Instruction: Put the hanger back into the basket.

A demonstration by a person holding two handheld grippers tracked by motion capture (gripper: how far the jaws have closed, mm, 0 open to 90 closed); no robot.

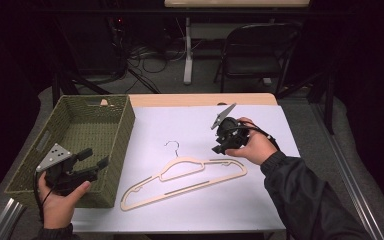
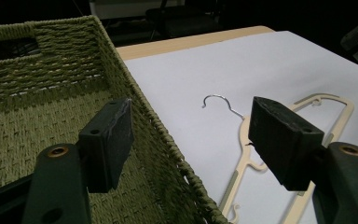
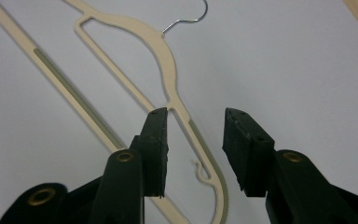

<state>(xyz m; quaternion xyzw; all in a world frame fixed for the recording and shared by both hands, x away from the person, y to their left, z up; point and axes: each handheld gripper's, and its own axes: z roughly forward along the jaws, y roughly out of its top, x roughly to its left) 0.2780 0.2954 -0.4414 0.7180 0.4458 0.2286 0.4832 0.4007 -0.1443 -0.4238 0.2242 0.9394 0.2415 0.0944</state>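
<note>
High view: beside the left claw point(image 1: 96, 159) stands the woven basket point(image 1: 125, 125), and the cream hanger point(image 1: 180, 180) lies flat on the white surface point(image 1: 190, 125), below the right claw point(image 1: 219, 148), long axis slanting away from it, hook point(image 1: 172, 145) pointing far. Right gripper view: right claw half-open, straddling the hanger's end without touching; the far end is cut off. Left claw gapes wide, empty.

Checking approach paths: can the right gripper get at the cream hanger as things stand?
Probably yes. The right gripper hangs over the hanger, jaws apart astride its shoulder end, not touching. Nothing lies between them on the white sheet.
</note>
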